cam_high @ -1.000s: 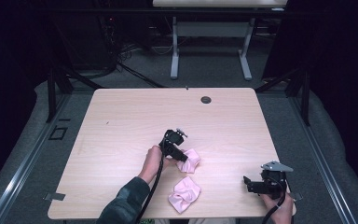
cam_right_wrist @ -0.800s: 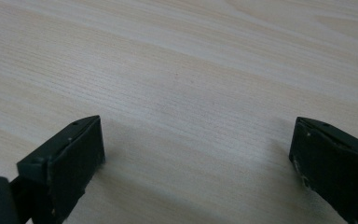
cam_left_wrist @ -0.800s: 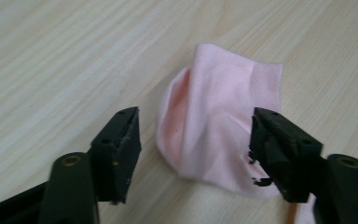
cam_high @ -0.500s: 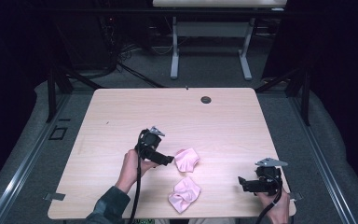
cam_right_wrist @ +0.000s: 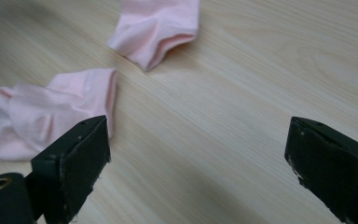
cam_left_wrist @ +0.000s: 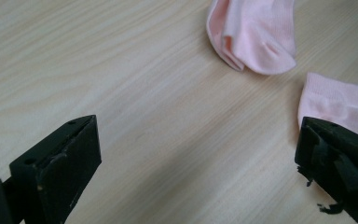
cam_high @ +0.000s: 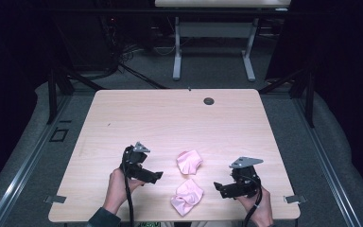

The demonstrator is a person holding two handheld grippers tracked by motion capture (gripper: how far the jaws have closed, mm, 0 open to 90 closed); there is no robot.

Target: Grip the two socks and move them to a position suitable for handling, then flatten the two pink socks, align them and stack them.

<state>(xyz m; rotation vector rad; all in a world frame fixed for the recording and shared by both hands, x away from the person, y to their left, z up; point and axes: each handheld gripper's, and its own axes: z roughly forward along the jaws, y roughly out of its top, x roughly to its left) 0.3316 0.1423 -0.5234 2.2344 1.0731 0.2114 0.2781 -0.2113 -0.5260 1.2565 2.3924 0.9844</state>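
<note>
Two crumpled pink socks lie near the front of the wooden table: the farther sock and the nearer sock. My left gripper is to their left and points right at them. Its jaws have just been opening and stand wide with only bare wood between them. My right gripper is to their right and points left. Its jaws have just been closing a little, are still wide apart, and hold nothing.
A small dark round grommet sits near the table's far edge. Metal clips stick out at the front corners. Beyond the table are dark floor, cables and the legs of another table.
The left gripper has let go of the farther sock, opened and pulled back to the left. The right gripper has moved left toward the socks.
</note>
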